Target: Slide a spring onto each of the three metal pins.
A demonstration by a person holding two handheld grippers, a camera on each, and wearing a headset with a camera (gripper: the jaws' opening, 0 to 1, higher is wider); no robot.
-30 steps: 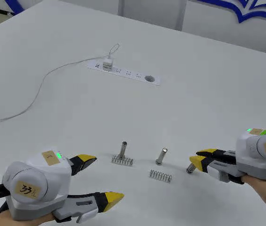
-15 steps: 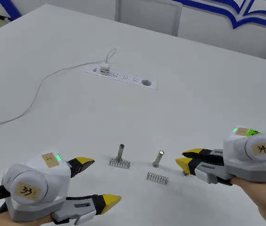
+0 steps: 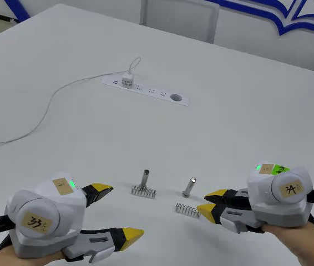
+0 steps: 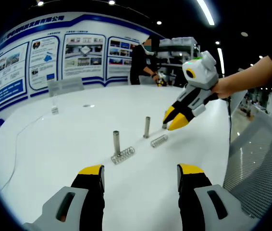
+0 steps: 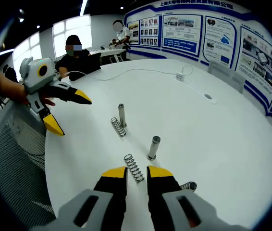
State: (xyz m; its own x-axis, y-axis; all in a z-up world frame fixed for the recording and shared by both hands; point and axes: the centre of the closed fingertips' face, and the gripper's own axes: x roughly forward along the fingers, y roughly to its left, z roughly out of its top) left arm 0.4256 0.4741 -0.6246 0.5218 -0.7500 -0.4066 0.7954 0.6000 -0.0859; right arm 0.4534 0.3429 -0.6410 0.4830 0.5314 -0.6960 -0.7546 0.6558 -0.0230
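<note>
White table — across whole head view, curved edge in gripper views.

Left gripper: at 7 o'clock in head view, pointing toward 2 o'clock, jaws spread wide, nothing between them. Right gripper: at 4 o'clock, pointing toward 9 o'clock, jaws only a slit apart, gripping nothing.

Cable: from 9 o'clock edge, curving up to strip at 12 o'clock, on far side of table, well apart from the work.

Left pin: btwn the grippers, low centre, upright, shaft bare. Mid pin: at 3 o'clock from left pin, upright, bare too, near right gripper at its 10 o'clock. 3rd pin: in right gripper view at 4 o'clock, just beside the right-hand jaw. Coils seemingly round it, but too small to be sure.

Both springs flat on table. Left spring: at foot of left pin, 6 o'clock side — touching or not, can't tell. Mid spring: at 6 o'clock from mid pin, apart from it, right end just beside right gripper's lower jaw. In right gripper view, straight ahead of the jaw slit, at 12 o'clock.
</note>
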